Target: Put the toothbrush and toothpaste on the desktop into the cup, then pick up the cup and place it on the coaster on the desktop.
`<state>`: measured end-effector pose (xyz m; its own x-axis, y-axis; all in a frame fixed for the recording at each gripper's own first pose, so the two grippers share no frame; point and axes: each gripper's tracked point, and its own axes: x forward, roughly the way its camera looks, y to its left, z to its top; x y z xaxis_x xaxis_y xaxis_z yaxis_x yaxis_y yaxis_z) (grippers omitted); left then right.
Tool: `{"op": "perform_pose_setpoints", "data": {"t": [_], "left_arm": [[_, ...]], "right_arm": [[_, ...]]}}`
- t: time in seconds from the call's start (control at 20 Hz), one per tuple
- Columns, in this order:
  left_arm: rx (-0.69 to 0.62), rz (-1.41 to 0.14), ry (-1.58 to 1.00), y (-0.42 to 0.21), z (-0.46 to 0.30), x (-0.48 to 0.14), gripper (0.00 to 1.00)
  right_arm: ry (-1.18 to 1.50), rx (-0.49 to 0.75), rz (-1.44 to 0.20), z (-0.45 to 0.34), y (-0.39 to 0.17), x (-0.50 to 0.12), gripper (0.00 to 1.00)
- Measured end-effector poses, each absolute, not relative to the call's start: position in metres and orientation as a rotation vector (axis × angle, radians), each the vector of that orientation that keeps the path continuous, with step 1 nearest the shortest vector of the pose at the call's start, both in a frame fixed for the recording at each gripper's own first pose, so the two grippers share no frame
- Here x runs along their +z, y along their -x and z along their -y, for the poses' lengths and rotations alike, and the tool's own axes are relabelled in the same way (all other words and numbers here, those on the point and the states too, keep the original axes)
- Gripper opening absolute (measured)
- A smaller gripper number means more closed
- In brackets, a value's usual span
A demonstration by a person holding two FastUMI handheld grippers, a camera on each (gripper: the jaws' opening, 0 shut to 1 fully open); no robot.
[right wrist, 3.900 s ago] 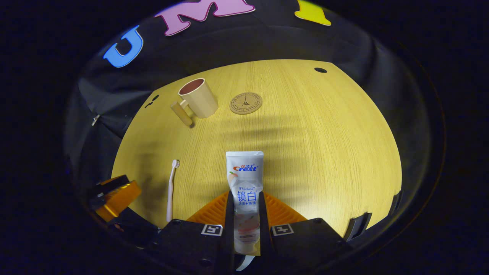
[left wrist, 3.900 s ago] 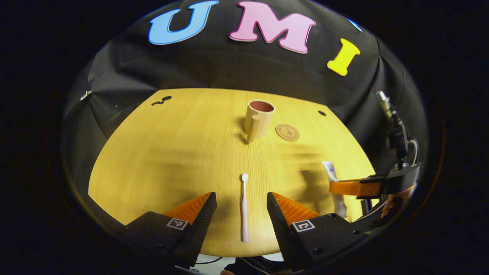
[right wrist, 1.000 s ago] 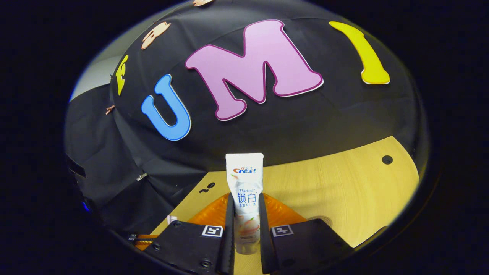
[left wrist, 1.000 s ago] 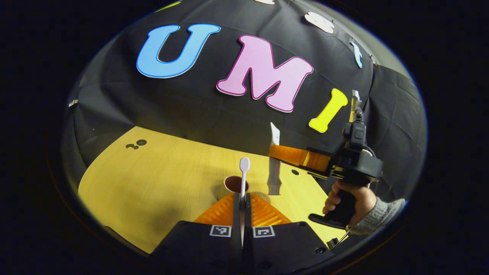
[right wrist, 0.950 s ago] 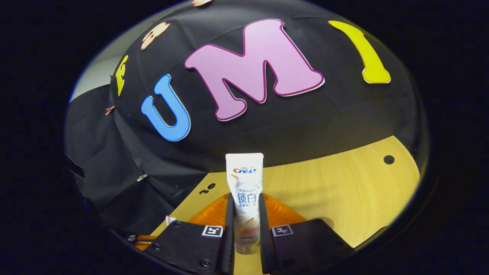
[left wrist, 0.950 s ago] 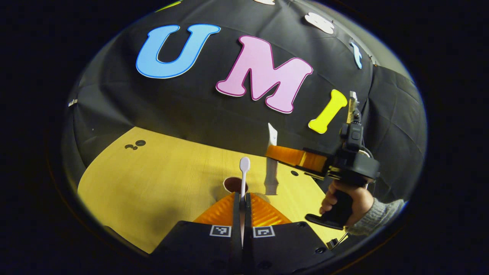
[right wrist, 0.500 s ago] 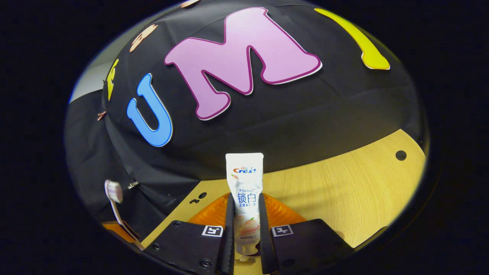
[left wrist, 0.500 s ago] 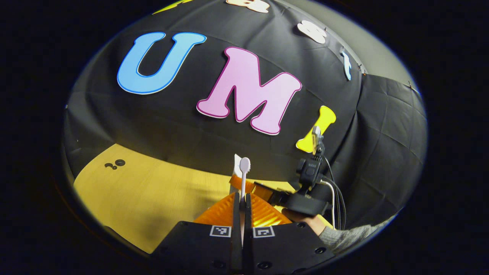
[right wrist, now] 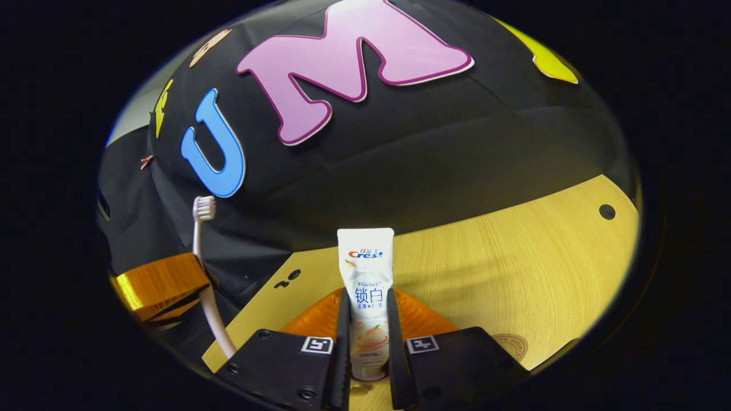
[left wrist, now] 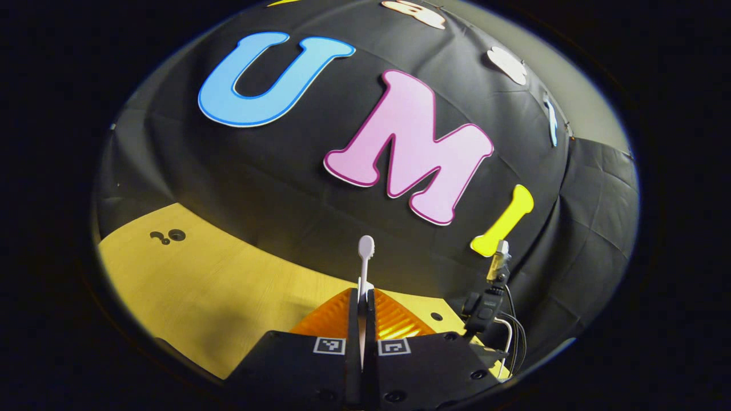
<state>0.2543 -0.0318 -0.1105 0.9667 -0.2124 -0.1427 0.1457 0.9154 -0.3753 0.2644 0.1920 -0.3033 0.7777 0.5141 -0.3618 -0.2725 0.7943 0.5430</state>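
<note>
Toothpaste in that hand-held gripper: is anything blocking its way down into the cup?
Cannot tell: the cup's mouth is hidden. The right hand-held gripper holds the toothpaste upright above the table. The toothbrush stands off to one side, apart from it.

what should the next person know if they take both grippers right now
Left gripper: shut on the toothbrush, head up, lifted off the desktop.
Right gripper: shut on the toothpaste tube, upright, also lifted.
The coaster lies on the desktop by the right gripper's fingers. The cup is not in view; locate it first.
Done: both items picked up.
Left: put both into the cup, then set the cup on the coaster.
</note>
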Motion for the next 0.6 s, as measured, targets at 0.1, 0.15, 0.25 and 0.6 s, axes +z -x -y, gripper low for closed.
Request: {"op": "perform_pose_setpoints", "data": {"t": [0.1,0.15,0.25,0.6], "left_arm": [[-0.18,-0.181,0.395,-0.262,0.029,-0.115,0.06],[-0.175,-0.18,0.404,-0.266,0.027,-0.118,0.06],[-0.17,-0.179,0.418,-0.272,0.026,-0.122,0.06],[-0.157,-0.167,0.477,-0.294,0.031,-0.136,0.06]], "right_arm": [[-0.483,0.448,-0.544,-0.195,-0.26,-0.309,0.33],[-0.474,0.447,-0.554,-0.194,-0.26,-0.312,0.33],[-0.471,0.449,-0.557,-0.193,-0.258,-0.313,0.35],[-0.494,0.464,-0.599,-0.189,-0.241,-0.311,0.41]]}}
